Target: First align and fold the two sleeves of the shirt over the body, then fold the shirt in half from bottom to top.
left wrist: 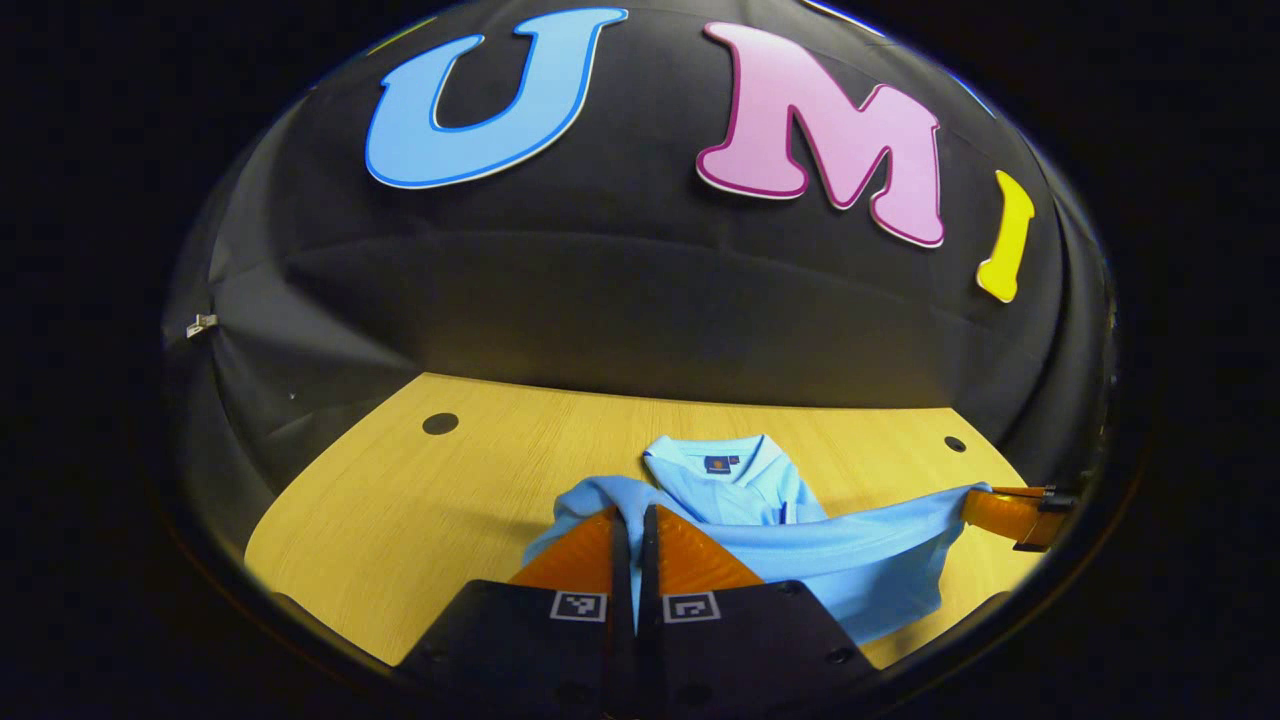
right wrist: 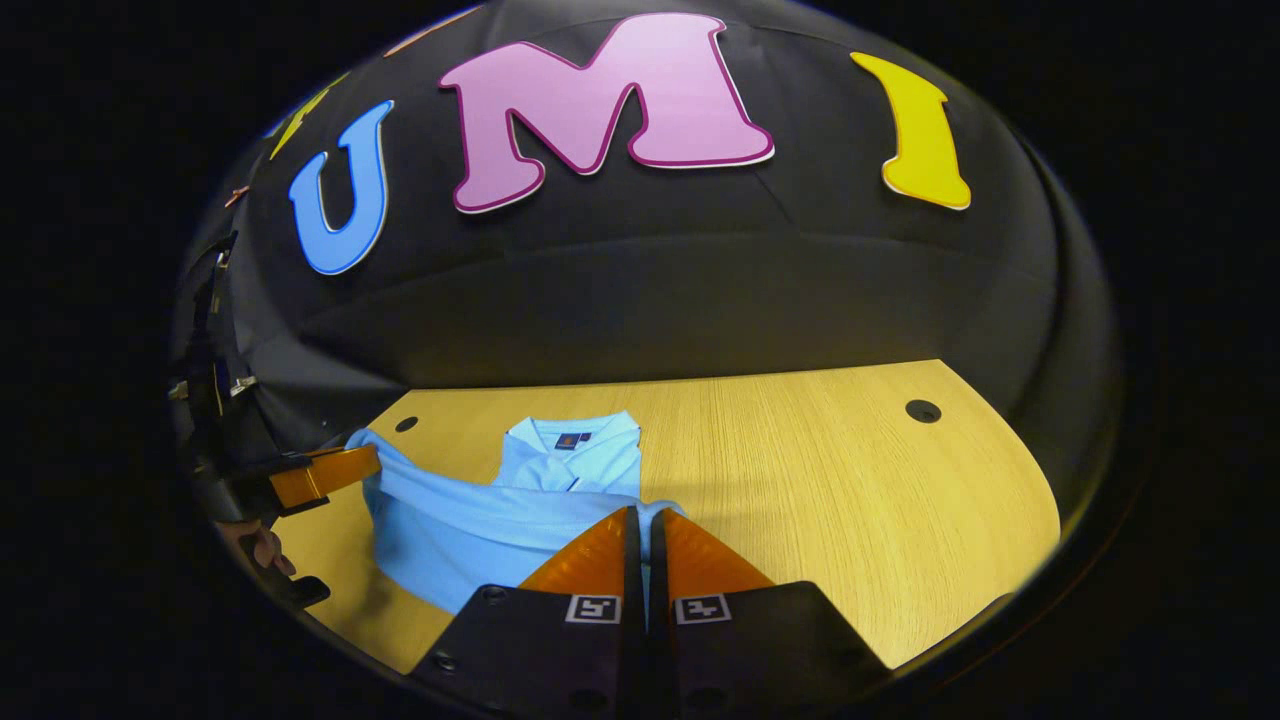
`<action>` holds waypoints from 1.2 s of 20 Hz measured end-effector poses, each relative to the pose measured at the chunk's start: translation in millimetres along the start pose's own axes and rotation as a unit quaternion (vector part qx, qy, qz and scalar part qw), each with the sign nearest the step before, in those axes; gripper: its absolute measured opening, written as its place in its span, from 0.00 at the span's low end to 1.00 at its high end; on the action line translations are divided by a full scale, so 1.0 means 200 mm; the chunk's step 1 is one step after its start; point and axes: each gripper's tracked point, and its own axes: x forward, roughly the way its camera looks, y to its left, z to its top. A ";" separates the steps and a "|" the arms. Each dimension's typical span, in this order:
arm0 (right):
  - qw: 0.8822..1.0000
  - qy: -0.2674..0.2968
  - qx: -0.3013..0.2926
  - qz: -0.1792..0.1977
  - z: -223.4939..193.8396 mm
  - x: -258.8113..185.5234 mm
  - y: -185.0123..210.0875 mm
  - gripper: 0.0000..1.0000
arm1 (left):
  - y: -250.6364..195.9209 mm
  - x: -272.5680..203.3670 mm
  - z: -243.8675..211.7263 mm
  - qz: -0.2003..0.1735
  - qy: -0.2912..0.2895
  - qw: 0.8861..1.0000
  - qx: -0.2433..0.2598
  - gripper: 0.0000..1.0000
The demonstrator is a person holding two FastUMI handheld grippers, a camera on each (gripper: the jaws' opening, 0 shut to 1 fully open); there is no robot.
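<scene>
- A light blue shirt [left wrist: 760, 540] is seen low and right of centre in the left gripper view, lying on a pale wood-grain table [left wrist: 400, 500]; its collar [left wrist: 725, 462] points toward the dark cloth wall.
- The left gripper [left wrist: 634, 525] is closed, both fingers pinched on a corner of the hem, bottom centre of its view.
- The right gripper [right wrist: 640, 525] is likewise clamped on the opposite hem corner, bottom centre of the right gripper view.
- In the right gripper view the shirt [right wrist: 480, 530] sits lower left, with the hem edge stretched as a taut band between the two grippers and raised above the body.
- Step judged: the bottom-to-top fold is in hand; the sleeves appear already tucked, though this cannot be confirmed.
- Next move judged: both corners are to be carried forward evenly and laid near the collar, then released.
- Fabric is read as a soft, matte knit that drapes limply; the table is smooth, with round dark holes [right wrist: 922, 410] near its far edge.
</scene>
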 end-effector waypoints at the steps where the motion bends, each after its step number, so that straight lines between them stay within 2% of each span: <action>1: 1.000 -0.002 0.000 -0.002 0.02 0.05 -0.01 0.05 | 0.01 0.05 0.01 0.002 -0.003 1.000 0.001 0.06; 6: 1.000 0.000 0.002 -0.011 0.06 0.30 -0.03 0.05 | 0.02 0.28 0.06 0.010 -0.006 1.000 -0.005 0.06; 7: 1.000 0.000 -0.001 -0.014 0.07 0.36 -0.04 0.05 | 0.02 0.32 0.07 0.011 -0.007 1.000 -0.003 0.02; 8: 1.000 0.002 -0.003 -0.017 0.07 0.41 -0.04 0.05 | 0.02 0.37 0.08 0.011 -0.007 1.000 0.000 0.06; 14: 0.999 0.026 -0.005 -0.038 0.00 0.69 -0.08 0.05 | 0.03 0.61 -0.02 0.018 0.022 0.999 0.021 0.06; 24: 0.994 0.087 -0.009 -0.061 -0.26 0.82 -0.15 0.05 | 0.04 0.75 -0.26 0.026 0.077 0.996 0.034 0.06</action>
